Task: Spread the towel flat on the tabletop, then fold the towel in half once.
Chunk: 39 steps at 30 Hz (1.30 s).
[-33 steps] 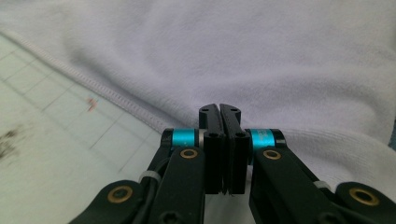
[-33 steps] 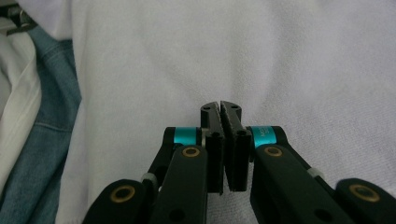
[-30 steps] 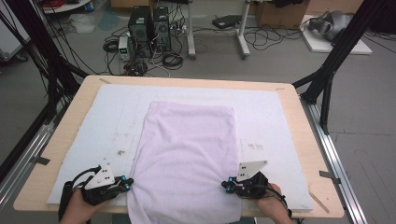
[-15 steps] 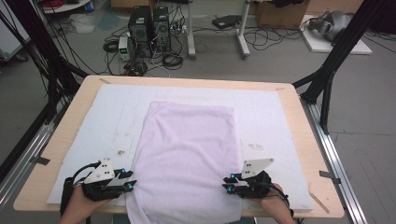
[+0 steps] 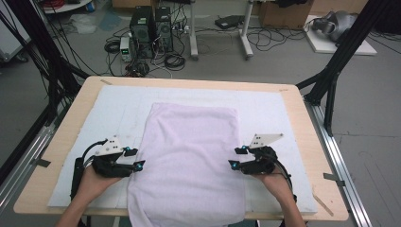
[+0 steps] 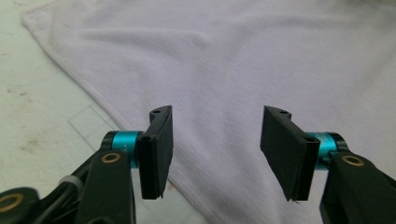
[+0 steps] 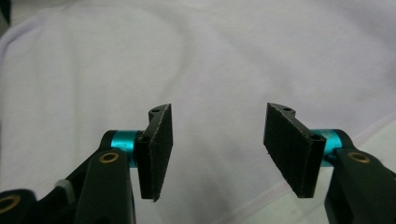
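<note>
The left tongs (image 5: 137, 158), with flat black rubbery pads, have just been opening and stand released at the left hem of the soft, pale lilac towel (image 5: 189, 161). The ribbed rectangular towel lies flat on the desk (image 5: 302, 113) between both tongs. The right tongs (image 5: 235, 157) have also just been opening, nothing gripped, at the right hem.

We see the towel (image 5: 189, 161) lying on the mat (image 5: 269, 111), which lies on the table (image 5: 302, 118). Our left gripper (image 5: 135, 159) sits at the towel's nine o'clock edge, our right gripper (image 5: 235, 157) at its three o'clock edge.
</note>
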Tool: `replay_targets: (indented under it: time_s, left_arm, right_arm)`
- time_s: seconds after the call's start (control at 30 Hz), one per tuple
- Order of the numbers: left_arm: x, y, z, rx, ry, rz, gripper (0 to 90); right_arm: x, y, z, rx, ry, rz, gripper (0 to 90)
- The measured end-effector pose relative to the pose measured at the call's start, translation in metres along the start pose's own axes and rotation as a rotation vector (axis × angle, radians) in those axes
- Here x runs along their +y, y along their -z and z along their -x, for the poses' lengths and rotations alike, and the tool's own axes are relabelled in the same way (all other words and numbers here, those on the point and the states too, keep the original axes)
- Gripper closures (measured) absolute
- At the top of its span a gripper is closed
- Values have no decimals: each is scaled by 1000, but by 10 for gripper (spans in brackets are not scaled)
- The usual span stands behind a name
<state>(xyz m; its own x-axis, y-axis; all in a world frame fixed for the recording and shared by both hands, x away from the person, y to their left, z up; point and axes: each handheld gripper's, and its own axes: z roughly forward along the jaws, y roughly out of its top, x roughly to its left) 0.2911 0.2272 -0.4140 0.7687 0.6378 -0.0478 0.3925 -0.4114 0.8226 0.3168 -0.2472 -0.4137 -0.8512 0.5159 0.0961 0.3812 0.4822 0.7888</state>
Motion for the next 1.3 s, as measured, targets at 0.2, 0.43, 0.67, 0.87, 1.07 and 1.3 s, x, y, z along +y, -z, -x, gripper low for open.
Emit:
replay_targets:
  time_s: [0.2, 0.43, 0.67, 0.87, 1.07, 1.3]
  left_arm:
    - [15, -8, -3, -4, 10, 1, 378]
    - [23, -7, -6, 1, 8, 6, 378]
    - [25, -7, -8, 1, 2, 4, 379]
    - [24, -10, -10, 4, 4, -5, 377]
    - [27, -8, -12, 9, 1, -5, 377]
    - [44, -11, -24, 34, -1, -10, 374]
  right_arm:
    - [20, 0, 18, -13, -11, 1, 369]
    - [31, 1, 20, -17, 5, -6, 356]
    - [32, -1, 21, -19, 10, -13, 355]
    - [31, -2, 22, -16, 5, -13, 355]
    - [34, -1, 24, -21, 9, -20, 352]
    - [46, 2, 36, -45, 0, -7, 353]
